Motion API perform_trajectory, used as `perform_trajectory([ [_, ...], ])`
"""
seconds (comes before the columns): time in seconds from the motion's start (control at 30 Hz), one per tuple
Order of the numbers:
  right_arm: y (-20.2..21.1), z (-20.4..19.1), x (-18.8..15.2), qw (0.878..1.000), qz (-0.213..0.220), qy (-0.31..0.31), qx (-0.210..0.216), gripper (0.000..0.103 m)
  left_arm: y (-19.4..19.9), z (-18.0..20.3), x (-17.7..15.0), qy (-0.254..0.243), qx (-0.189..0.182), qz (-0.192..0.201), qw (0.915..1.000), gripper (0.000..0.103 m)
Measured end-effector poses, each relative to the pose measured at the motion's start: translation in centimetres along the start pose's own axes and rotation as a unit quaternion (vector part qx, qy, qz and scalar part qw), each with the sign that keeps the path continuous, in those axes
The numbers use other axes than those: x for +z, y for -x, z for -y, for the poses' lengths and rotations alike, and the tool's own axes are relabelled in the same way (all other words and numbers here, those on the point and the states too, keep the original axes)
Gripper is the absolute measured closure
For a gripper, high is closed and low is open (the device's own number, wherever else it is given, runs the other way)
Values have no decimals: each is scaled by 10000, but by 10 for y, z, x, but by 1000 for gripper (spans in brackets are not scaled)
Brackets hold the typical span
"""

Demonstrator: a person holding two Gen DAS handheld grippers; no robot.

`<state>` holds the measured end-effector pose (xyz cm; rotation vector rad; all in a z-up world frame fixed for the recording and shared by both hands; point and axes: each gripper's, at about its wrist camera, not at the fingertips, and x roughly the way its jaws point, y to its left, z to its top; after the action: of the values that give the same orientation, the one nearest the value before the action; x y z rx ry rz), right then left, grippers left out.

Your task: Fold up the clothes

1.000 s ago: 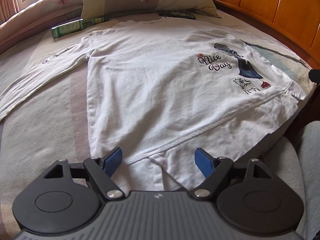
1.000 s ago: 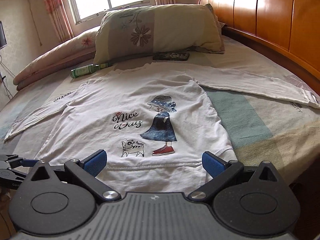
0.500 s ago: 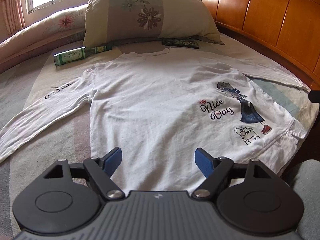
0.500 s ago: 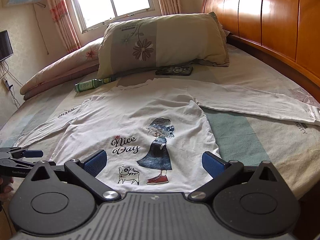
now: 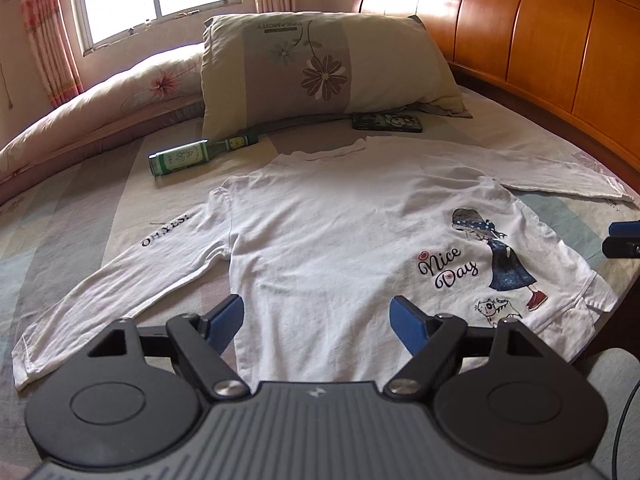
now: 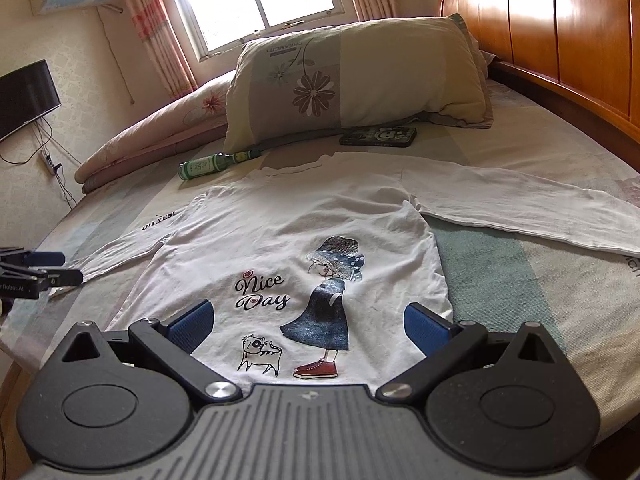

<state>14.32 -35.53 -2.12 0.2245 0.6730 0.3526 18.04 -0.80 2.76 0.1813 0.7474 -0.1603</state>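
Left wrist view: my left gripper [image 5: 318, 318] is hovering above the near hem of the white shirt [image 5: 340, 236], fingers [image 5: 226, 320] standing wide, nothing between them. The shirt is lying flat, print up, across the bed [image 5: 80, 216], hem at the near edge, collar toward the pillow [image 5: 320, 72]. One sleeve is running out to the left edge, the other toward the headboard [image 5: 540, 52]. A green bottle [image 5: 192, 156] is lying beside the collar, a dark case [image 5: 387, 122] just past it. My right gripper [image 5: 624, 238] is poking in at the far right.

Right wrist view: my right gripper [image 6: 308, 322] is hanging over the shirt's [image 6: 320, 220] printed corner at the near edge of the bed [image 6: 520, 292], fingers [image 6: 426, 328] spread wide and empty. My left gripper [image 6: 40, 268] is showing at the left, by the sleeve cuff. The bottle [image 6: 216, 163] and case [image 6: 378, 136] are resting below the pillow [image 6: 352, 76].
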Motion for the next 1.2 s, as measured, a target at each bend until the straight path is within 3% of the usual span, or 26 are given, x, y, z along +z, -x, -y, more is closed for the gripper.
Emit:
perform_trajectory([
  [0.17,21,17,-29,9994,80,-335,-30,0,-10,46,38,-564,-297,-170,9978,21],
  [0.3,37,30,-60,9967,17,-805,-134,0,-41,95,59,-1012,-481,-369,9930,20],
  [0.53,51,20,-81,9951,-241,-794,-537,0,-81,136,34,-1193,-885,-595,9871,20],
  [0.7,29,-11,-68,9948,-330,-575,-776,0,-88,113,8,-1379,-998,-381,9847,20],
  [0.93,-44,-89,-60,9920,-409,547,-1060,0,-98,14,-26,-292,-1366,-205,9900,18],
  [1.0,-60,-102,-59,9923,-361,725,-938,0,-101,-5,-33,-73,-1474,-171,9889,18],
  [1.2,-120,-108,-32,9935,-239,897,-663,0,-132,-12,-3,201,-1659,-13,9859,17],
])
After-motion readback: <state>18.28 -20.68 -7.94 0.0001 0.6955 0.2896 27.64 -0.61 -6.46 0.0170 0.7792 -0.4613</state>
